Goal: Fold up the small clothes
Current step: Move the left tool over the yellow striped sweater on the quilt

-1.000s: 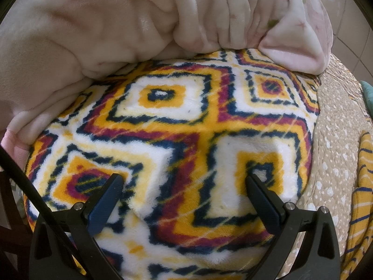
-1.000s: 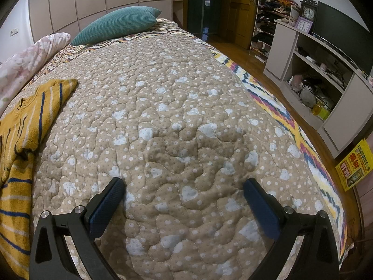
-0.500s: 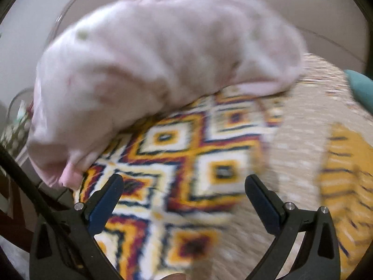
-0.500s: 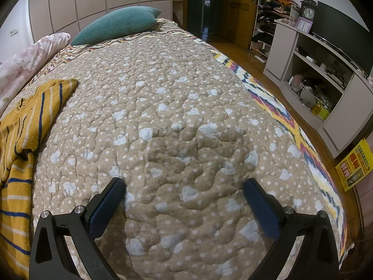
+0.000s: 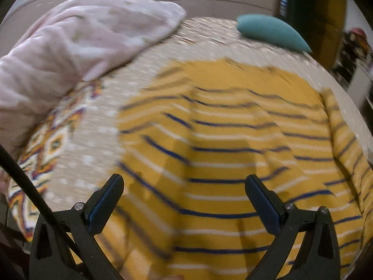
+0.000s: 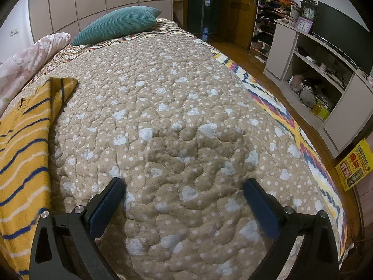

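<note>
While my left gripper (image 5: pixel 184 200) hangs with its jaws spread wide and nothing between them, the mustard-yellow knit garment with navy and white stripes (image 5: pixel 233 140) lies spread directly beneath and ahead of them, blurred in that view. Off to the left of those jaws sit a rumpled pale pink fleece blanket (image 5: pixel 77 39) and a patch of diamond-patterned throw (image 5: pixel 46 144), with a teal cushion (image 5: pixel 270 32) far ahead. My right gripper (image 6: pixel 184 200) is likewise gaping and empty over the tan quilted bedspread with white dots (image 6: pixel 186 116), the striped garment well to its left.
</note>
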`<move>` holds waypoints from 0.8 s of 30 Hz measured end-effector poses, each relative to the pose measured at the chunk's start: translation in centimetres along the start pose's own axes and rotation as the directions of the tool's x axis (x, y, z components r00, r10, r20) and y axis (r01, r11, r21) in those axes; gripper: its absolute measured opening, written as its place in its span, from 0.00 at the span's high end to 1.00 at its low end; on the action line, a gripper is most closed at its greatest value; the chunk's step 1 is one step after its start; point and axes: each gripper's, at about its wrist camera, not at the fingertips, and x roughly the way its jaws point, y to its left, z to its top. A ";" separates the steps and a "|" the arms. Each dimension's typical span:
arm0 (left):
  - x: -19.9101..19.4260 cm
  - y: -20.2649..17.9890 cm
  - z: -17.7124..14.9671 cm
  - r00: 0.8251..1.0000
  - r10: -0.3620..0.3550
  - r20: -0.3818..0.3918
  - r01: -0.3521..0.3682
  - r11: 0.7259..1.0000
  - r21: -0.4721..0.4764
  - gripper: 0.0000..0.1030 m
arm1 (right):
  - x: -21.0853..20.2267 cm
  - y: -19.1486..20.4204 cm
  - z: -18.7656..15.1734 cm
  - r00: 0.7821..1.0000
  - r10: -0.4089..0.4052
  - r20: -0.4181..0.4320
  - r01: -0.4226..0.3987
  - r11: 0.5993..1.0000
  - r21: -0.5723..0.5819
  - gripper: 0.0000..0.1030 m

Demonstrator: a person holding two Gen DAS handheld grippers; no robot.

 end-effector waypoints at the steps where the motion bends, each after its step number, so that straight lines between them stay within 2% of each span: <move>1: 0.7 -1.0 -0.1 1.000 -0.004 -0.011 0.004 1.000 0.020 0.00 | 0.0 0.0 0.0 1.000 0.000 -0.001 0.000 1.000 0.001 0.00; 3: 2.1 -2.3 -0.3 0.999 0.003 -0.034 -0.001 0.999 0.052 0.00 | 0.0 0.0 0.0 1.000 0.003 0.001 -0.003 1.000 0.000 0.00; 4: 2.8 -3.1 -0.6 0.999 0.030 -0.039 -0.027 0.997 0.071 0.00 | 0.0 0.0 -0.1 1.000 0.003 0.001 -0.003 1.000 0.001 0.00; 7: 3.6 -3.5 -0.8 0.997 0.069 -0.021 -0.067 0.994 0.089 0.00 | 0.0 -0.1 -0.1 1.000 0.003 0.001 -0.003 1.000 0.000 0.00; 16: 4.1 -2.4 -1.3 1.000 0.017 -0.005 -0.017 0.999 0.036 0.00 | 0.0 0.0 -0.1 1.000 0.001 0.000 -0.001 1.000 -0.001 0.00; 24: 4.3 -2.7 -1.3 1.000 0.028 -0.007 -0.027 0.999 0.038 0.00 | 0.0 -0.7 0.3 0.999 0.029 -0.031 -0.029 1.000 0.002 0.00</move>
